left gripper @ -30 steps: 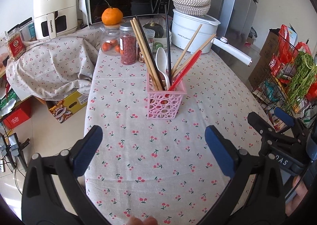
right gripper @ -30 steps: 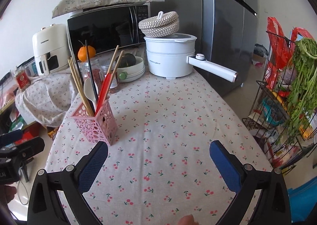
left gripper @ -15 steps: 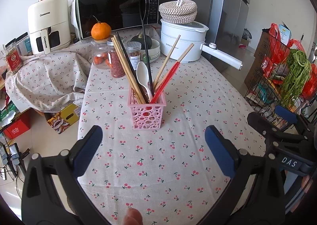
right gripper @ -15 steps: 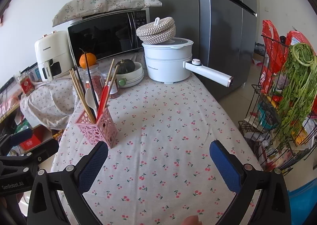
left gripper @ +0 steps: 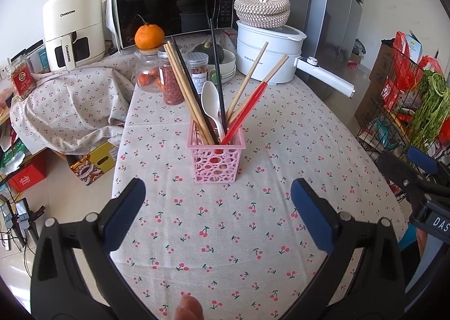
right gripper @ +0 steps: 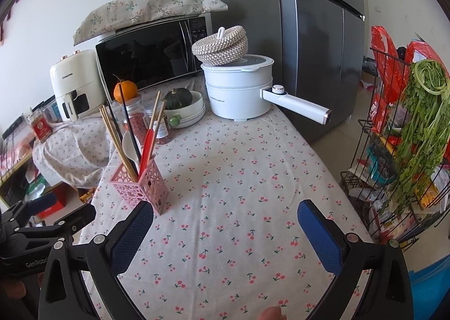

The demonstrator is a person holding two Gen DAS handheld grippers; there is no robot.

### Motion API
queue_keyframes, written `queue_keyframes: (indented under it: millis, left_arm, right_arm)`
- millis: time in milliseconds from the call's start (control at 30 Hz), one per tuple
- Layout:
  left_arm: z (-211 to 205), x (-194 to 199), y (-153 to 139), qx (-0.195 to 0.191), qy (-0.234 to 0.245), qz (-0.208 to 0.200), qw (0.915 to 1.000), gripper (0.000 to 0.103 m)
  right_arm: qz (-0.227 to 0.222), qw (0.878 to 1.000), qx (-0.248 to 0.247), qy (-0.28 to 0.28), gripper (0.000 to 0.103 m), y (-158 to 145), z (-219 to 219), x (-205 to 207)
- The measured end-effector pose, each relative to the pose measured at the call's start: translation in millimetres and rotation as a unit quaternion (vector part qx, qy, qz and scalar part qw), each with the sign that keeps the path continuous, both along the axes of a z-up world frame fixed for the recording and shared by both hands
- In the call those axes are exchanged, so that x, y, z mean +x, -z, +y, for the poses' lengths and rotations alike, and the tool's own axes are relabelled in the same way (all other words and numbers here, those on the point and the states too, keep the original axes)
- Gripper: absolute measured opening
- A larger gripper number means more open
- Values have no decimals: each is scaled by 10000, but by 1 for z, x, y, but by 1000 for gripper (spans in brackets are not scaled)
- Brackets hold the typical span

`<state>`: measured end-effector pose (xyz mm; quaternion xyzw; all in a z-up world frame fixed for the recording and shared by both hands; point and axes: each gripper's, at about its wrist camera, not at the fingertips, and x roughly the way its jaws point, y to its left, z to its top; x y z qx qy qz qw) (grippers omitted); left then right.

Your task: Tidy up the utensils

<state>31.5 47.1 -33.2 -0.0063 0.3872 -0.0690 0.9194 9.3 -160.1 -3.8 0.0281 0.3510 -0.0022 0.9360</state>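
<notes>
Both grippers, left point(left gripper: 218, 199) and right point(right gripper: 225, 218), hover before the holder point(left gripper: 216, 161), fingers wide, holding nothing. Its chopsticks point(left gripper: 184, 92) look light, stiff and slick; pinch near their tops.

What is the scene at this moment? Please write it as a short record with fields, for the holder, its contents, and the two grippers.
holder: pink holder, upright on the cherry-print tablecloth
contents: wooden chopsticks, black chopsticks, red-handled chopsticks, white spoon
left gripper: open, empty, in front of the holder, not touching it
right gripper: open, empty, holder at its left
behind holder: jars, white pot
</notes>
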Motion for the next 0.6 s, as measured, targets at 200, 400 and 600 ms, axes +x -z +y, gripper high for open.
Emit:
queue_keyframes:
  millis: [200, 400, 600]
  left_arm:
    - [-3, -1, 0, 26, 32, -15, 10000, 103]
    - [-2, -1, 0, 29, 18, -28, 10000, 103]
    - [0, -2, 0, 42, -6, -49, 10000, 103]
  right_arm:
    - [-9, 10000, -10, 17, 103, 0, 0, -1]
    - [-21, 10000, -4, 33, 103, 0, 0, -2]
    - [-29, 10000, -5, 42, 103, 0, 0, -2]
